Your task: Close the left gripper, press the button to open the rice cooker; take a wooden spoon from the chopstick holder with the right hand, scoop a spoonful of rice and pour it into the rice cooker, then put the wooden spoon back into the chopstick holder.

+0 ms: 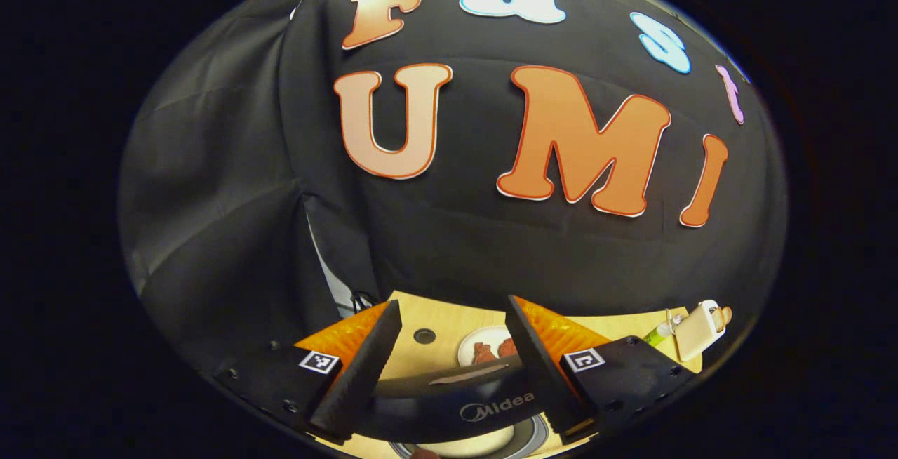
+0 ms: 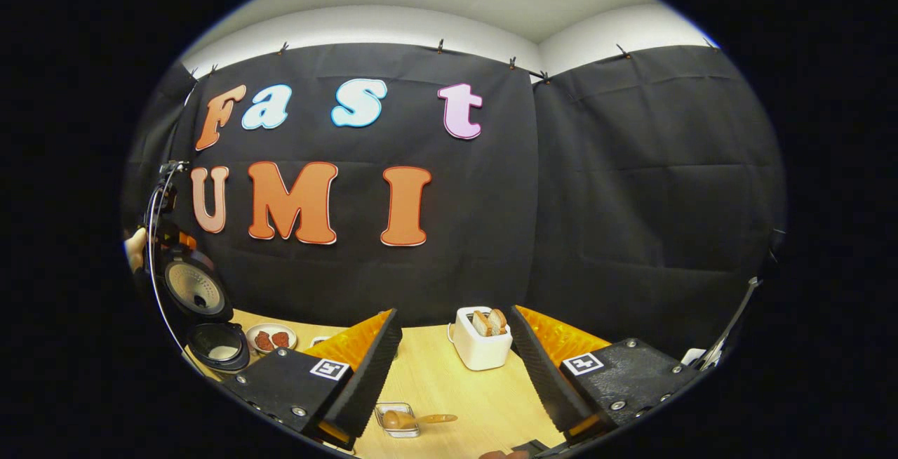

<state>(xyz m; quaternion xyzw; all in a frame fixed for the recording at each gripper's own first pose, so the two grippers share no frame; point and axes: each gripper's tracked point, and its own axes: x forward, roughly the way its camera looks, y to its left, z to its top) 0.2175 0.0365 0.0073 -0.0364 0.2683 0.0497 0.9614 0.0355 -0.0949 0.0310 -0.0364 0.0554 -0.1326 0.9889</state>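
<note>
The black rice cooker (image 2: 210,318) stands at the far left of the table with its lid (image 2: 196,287) raised and its inner pot (image 2: 223,351) showing. My left gripper (image 1: 451,302) is open just above that lid (image 1: 456,392), whose edge lies between and below the fingers without touching them. Part of the pot's rim (image 1: 526,438) shows below the lid. A hand (image 2: 133,248) holds the left gripper (image 2: 179,238) over the cooker. My right gripper (image 2: 454,310) is open and holds nothing. Below it, a wooden spoon (image 2: 431,418) rests in a small clear box (image 2: 396,420).
A white toaster (image 2: 480,340) with bread slices stands mid-table, straight beyond the right fingers; it also appears as the toaster (image 1: 701,329) far right. A plate of red-brown food (image 2: 270,340) sits beside the cooker. The light wooden table (image 2: 477,396) has a round hole (image 1: 424,336).
</note>
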